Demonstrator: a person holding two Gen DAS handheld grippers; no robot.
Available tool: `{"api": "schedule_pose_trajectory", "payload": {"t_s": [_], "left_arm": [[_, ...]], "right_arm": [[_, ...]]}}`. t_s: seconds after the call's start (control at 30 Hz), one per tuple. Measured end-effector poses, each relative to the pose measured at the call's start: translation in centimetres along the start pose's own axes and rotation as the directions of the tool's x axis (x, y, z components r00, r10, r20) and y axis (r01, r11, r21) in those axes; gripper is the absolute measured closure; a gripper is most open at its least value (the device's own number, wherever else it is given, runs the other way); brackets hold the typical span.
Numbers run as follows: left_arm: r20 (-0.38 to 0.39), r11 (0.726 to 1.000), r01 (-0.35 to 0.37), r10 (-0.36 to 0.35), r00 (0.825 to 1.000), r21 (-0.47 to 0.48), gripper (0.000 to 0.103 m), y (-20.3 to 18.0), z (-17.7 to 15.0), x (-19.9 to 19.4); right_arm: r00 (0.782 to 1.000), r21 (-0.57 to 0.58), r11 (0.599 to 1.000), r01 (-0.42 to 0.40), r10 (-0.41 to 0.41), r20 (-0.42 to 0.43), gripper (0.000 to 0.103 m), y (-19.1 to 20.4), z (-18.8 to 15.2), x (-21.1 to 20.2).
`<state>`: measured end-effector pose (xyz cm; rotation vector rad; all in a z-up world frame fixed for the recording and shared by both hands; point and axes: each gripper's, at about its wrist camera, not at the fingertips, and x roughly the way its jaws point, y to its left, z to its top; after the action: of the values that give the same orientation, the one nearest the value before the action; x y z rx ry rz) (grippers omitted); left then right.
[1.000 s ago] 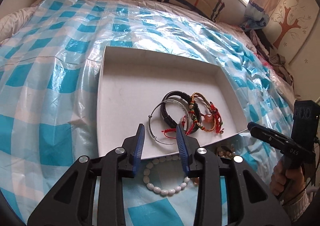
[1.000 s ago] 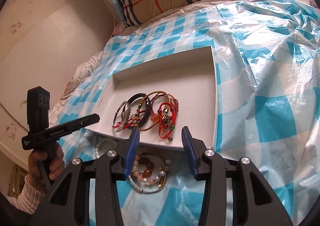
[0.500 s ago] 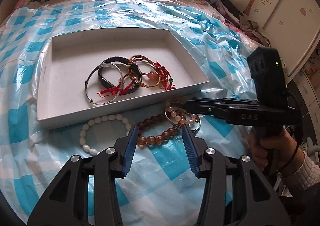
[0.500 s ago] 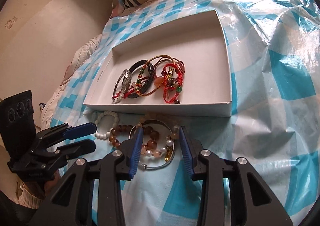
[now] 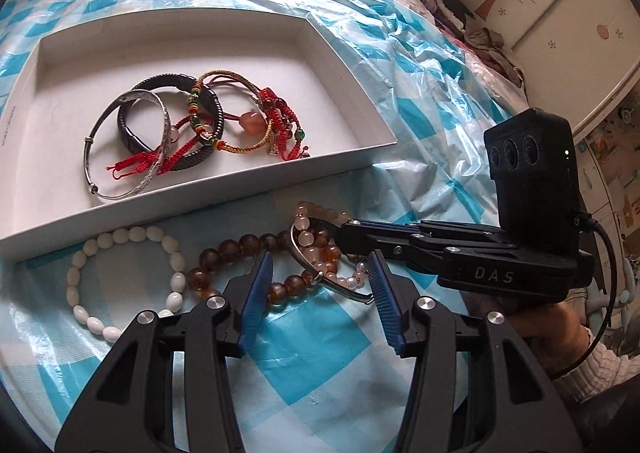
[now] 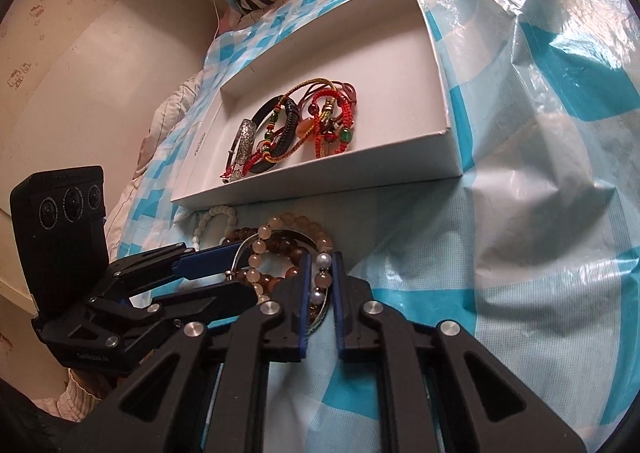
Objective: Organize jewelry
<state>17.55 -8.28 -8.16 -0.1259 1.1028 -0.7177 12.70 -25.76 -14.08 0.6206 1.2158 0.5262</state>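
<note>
Left wrist view: the left hand-held gripper (image 5: 320, 273) tilts down, jaws half-wide and opening over the amber bead bracelet (image 5: 240, 253) at 6 o'clock of the white tray (image 5: 348, 65).

Right wrist view: the right hand-held gripper (image 6: 321, 277) pitches down, jaws closing, pinching the pearl bracelet (image 6: 322, 279) on the bed's checked plastic sheet (image 6: 520, 233).

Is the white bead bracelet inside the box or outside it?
Outside: the white bead bracelet lies on the checked cover, before the box wall.

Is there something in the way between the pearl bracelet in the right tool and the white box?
Only the box's near wall stands between. The right tool is closing on the pearl bracelet, which lies tangled with the pink bead bracelet and a brown one; those may lift along.
</note>
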Motion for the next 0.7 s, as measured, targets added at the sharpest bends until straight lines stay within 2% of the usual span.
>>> {"api": "schedule_pose_trajectory", "payload": {"t_s": [0.1,0.2,0.43,0.7], "left_arm": [[0.005,1.0,0.001,-0.001,1.0,0.003,0.083,-0.3,0.1,0.0],[0.024,1.0,-0.004,0.004,1.0,-0.004,0.091,-0.4,0.0,-1.0],[0.046,0.997,-0.029,0.032,0.998,-0.069,0.094,0.9,-1.9,-5.2],[0.05,0.988,-0.092,0.099,0.994,-0.128,0.094,2.7,-4.3,-7.7]], "right_arm": [[1.0,0.009,1.0,-0.016,0.016,0.004,0.092,0.1,-0.3,-0.3],[0.998,0.03,0.998,-0.055,0.054,0.022,0.093,0.3,-0.8,-1.0],[0.991,0.041,0.994,-0.102,0.098,0.092,0.094,1.5,-1.8,-4.4],[0.995,0.004,0.999,-0.046,0.046,0.089,0.094,2.5,-2.7,-5.8]]}}
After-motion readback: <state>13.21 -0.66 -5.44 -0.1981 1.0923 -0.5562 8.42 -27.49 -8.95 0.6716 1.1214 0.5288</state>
